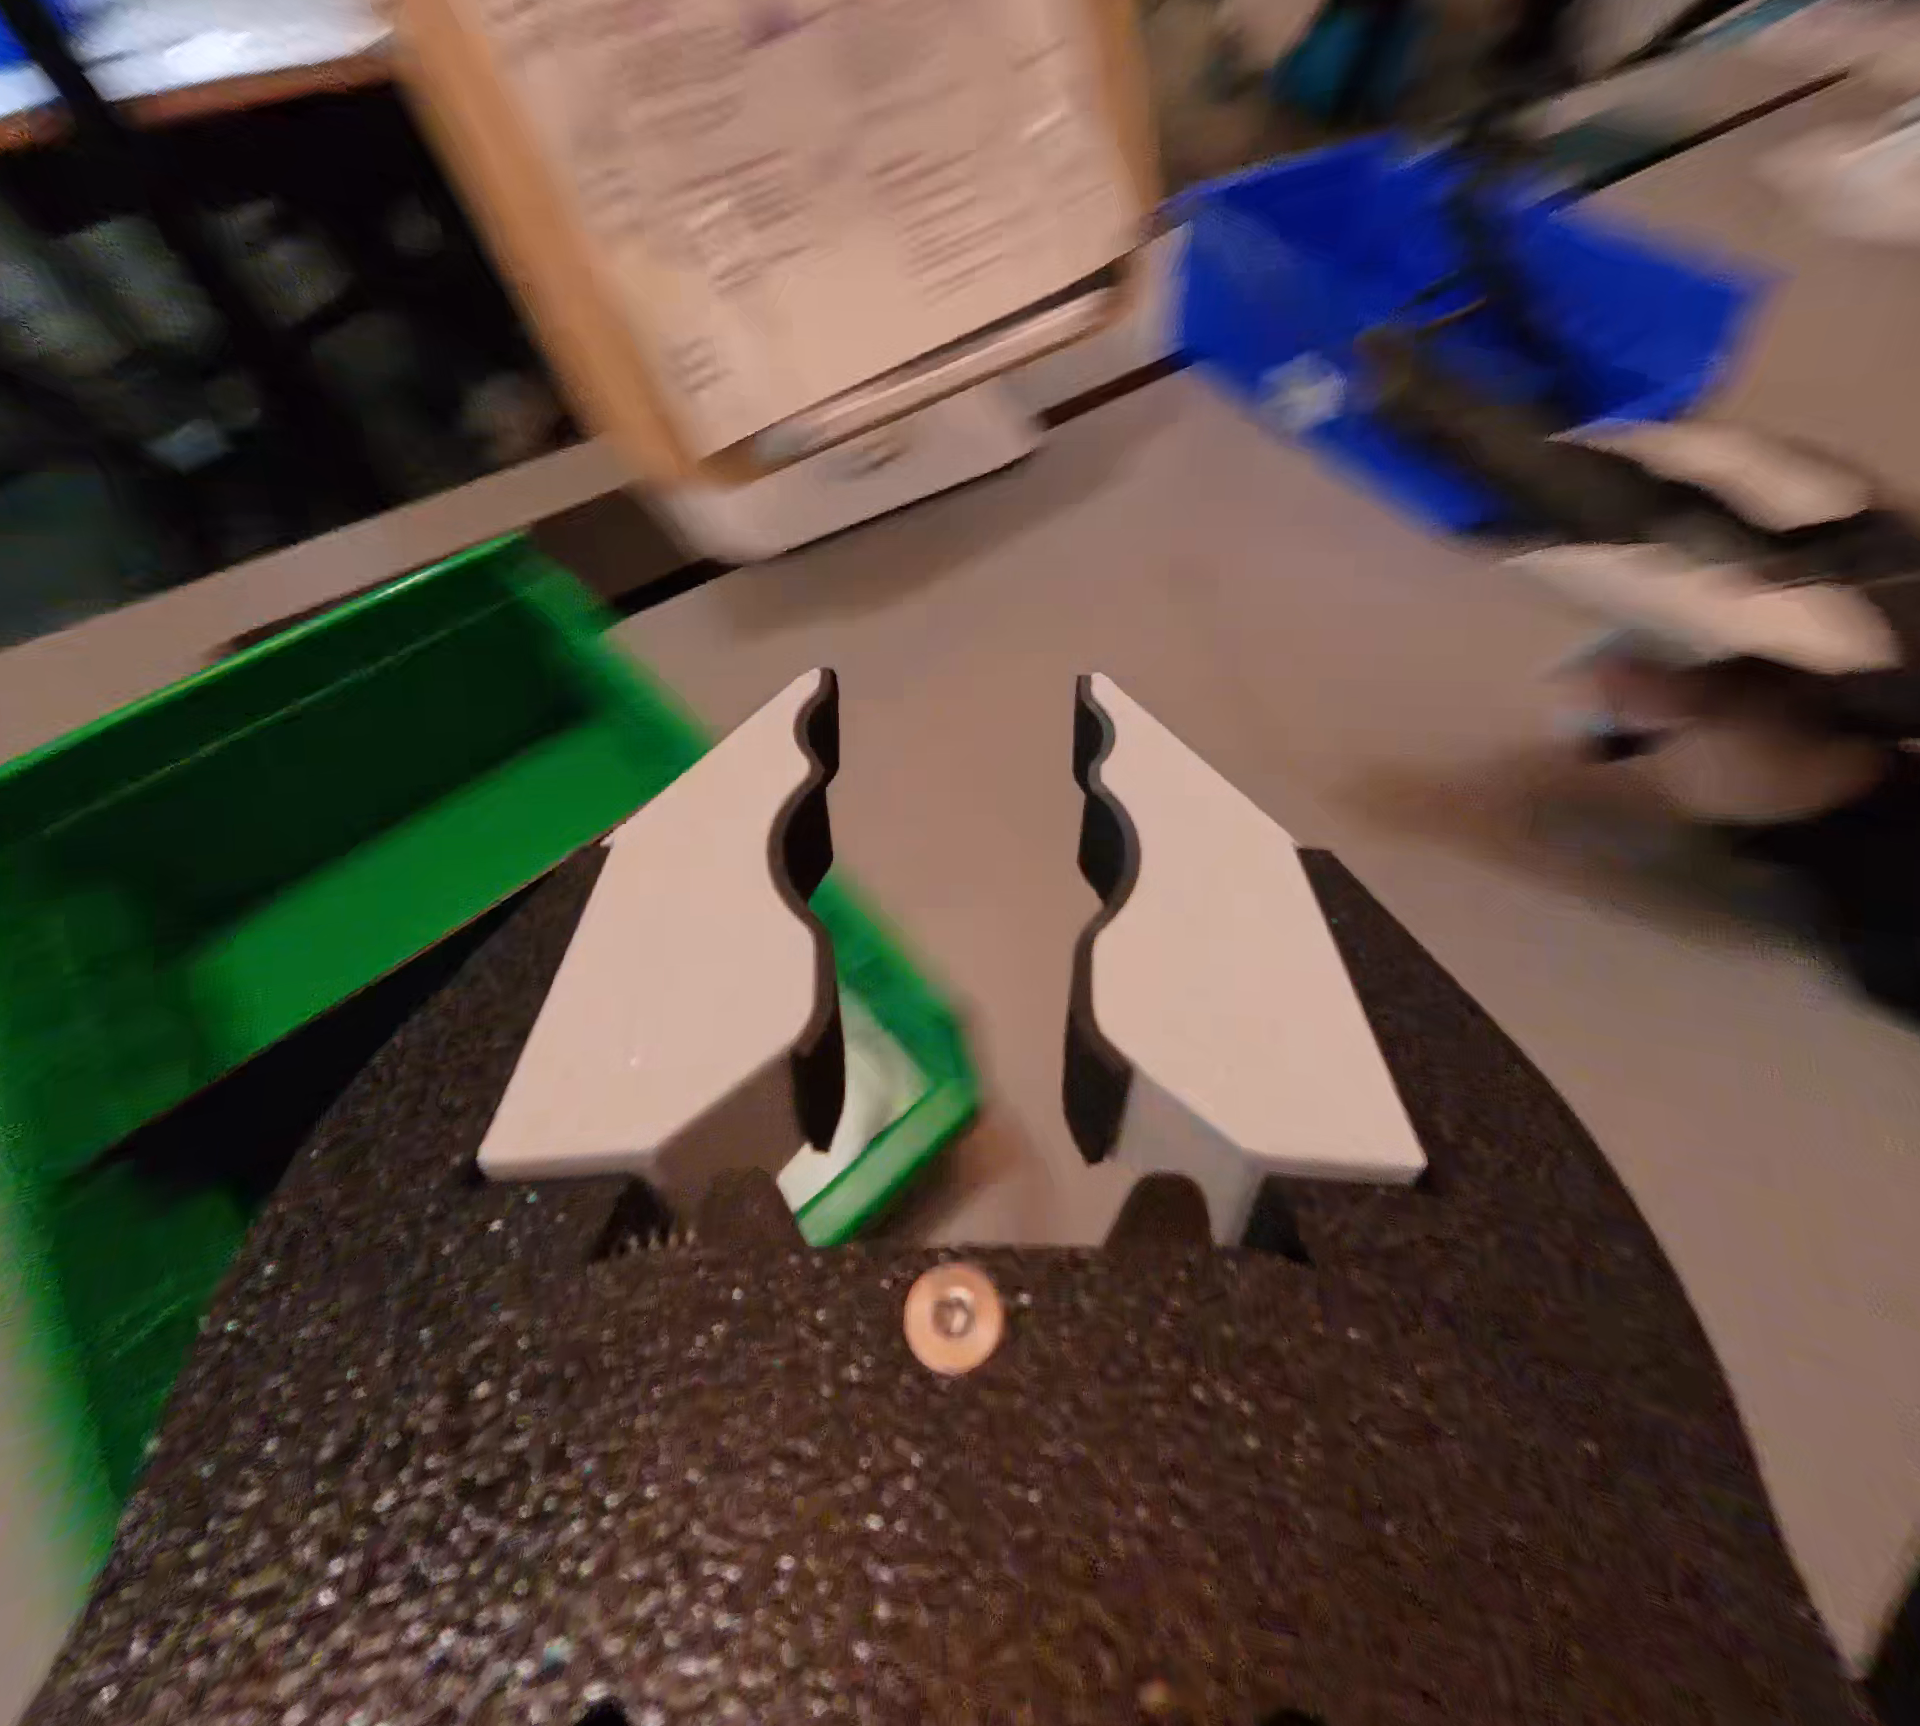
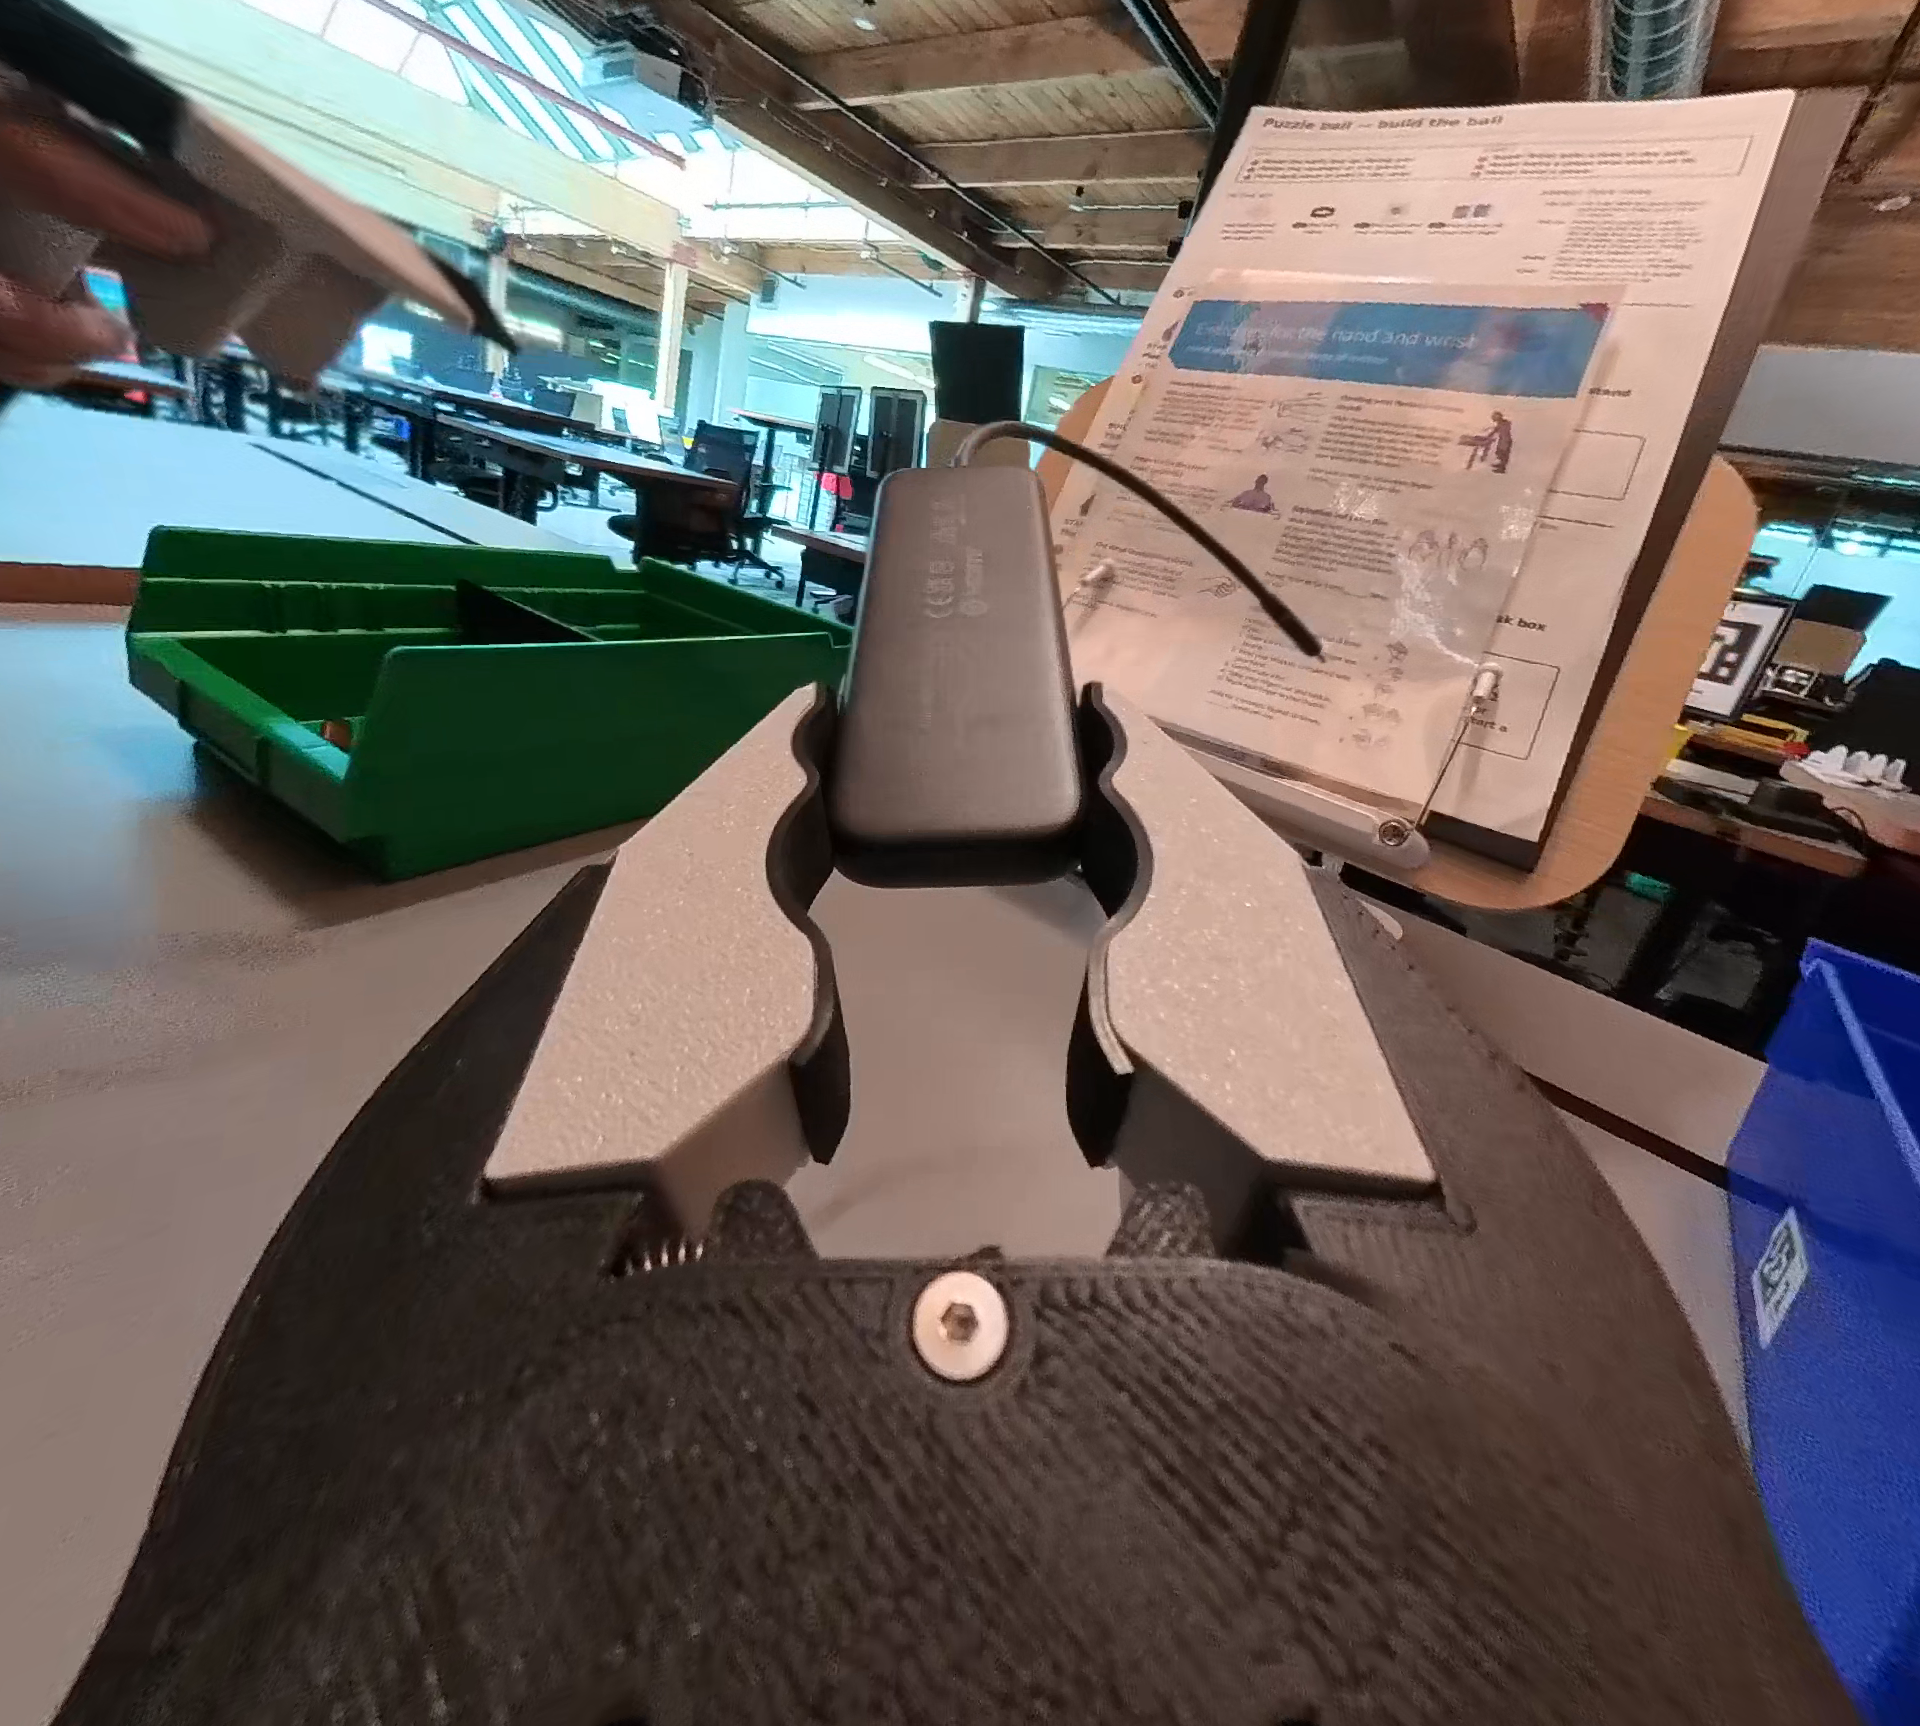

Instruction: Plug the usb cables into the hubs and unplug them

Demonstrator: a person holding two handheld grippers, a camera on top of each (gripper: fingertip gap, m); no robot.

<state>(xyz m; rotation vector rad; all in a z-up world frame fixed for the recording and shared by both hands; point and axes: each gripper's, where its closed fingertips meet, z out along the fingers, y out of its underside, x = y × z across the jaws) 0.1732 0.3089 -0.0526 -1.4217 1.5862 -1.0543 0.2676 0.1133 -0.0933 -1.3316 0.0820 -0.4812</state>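
- The right gripper pinches a hub between its fingers, lifted off the worktop and pointing up and away from the camera.
- The hub is a dark grey slab with rounded corners and a smooth matte skin; small printed marks sit on its face. A short pale cable leaves its far end, and a thin black wire arcs away to the right.
- The left gripper holds nothing; its fingers are spread, with bare grey worktop showing through the gap.
- The fingers on both grippers are flat grey plates with wavy, notched inner edges, set in rough black printed bodies, each with a bolt head at the middle.
- Open worktop lies ahead of the left gripper. A green bin sits to its left, one corner reaching under the left finger; a blue bin sits far right.
- In the right wrist view the green bin stands to the left, ribbed plastic with a black divider inside, and the blue bin crowds the near right edge.
- A wooden stand holding printed sheets stands just behind the hub, on the right.
- The left wrist view is heavily blurred, so far things there are unclear.
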